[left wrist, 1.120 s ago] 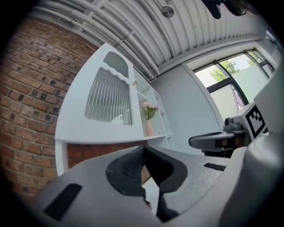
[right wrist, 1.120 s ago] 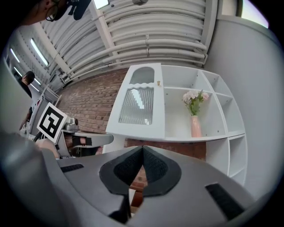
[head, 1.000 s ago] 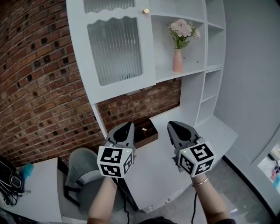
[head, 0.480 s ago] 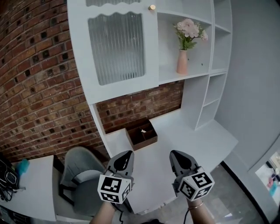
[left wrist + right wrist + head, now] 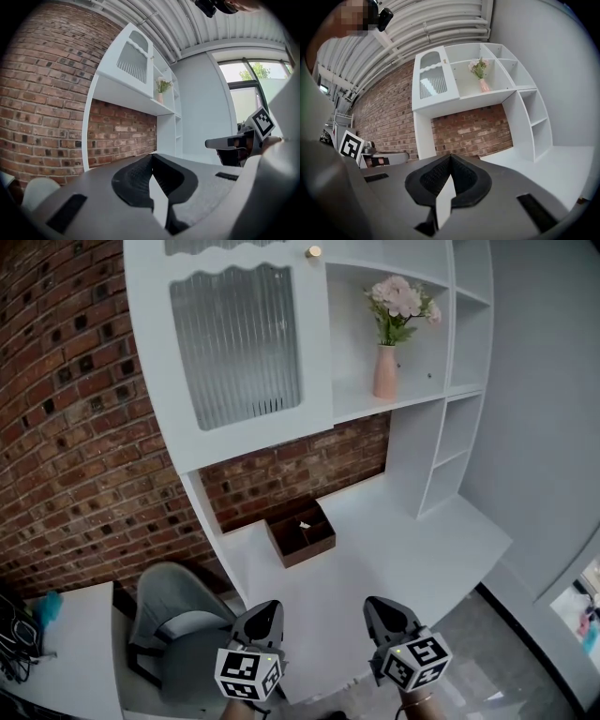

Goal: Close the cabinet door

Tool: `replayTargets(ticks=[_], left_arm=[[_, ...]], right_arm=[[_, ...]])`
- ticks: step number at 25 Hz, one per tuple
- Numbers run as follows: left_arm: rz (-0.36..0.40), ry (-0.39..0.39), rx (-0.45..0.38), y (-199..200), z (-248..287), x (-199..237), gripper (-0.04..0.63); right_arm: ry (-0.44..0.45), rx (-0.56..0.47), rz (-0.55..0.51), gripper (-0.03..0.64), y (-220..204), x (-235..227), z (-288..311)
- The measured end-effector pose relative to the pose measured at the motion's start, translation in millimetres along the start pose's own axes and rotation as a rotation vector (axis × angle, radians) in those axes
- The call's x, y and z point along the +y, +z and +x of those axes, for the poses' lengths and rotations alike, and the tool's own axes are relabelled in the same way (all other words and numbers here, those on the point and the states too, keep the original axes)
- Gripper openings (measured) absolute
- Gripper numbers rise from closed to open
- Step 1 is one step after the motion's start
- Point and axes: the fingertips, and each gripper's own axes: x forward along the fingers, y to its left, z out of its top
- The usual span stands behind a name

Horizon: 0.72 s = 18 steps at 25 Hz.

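The white cabinet door [image 5: 239, 348] with ribbed glass and a gold knob [image 5: 313, 251] hangs at the upper left of the head view. It appears to lie flat against the cabinet front. In the right gripper view the door [image 5: 432, 77] looks the same. My left gripper [image 5: 269, 607] and right gripper [image 5: 375, 606] sit side by side at the bottom edge, far below the door. Both are shut with nothing between the pads. The left gripper [image 5: 151, 157] and the right gripper [image 5: 450, 157] each show their tips meeting in their own views.
A pink vase of flowers [image 5: 384, 371] stands on the open shelf right of the door. A brown wooden box [image 5: 302, 532] rests on the white desk [image 5: 422, 549] below. A grey chair [image 5: 173, 610] is at lower left, against the brick wall [image 5: 75, 427].
Both grippers have sunk together toward the bottom of the head view, away from the cabinet. Their jaws stayed shut. The door looks unchanged.
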Motion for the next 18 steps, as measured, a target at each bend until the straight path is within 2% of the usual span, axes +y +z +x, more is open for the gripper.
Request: replayTargets(ticks=[6,18], left_arm=[[0.006,-0.001,0.026,-17,-8,-9,0.011],[0.004,0.046,0.065,-34,-19,-4,0.011]], right_arm=[[-0.014,0.034,-0.018,0.000,-18,0,-6],[-0.014,0.049,0.040,0.000,-35,-2,-15]])
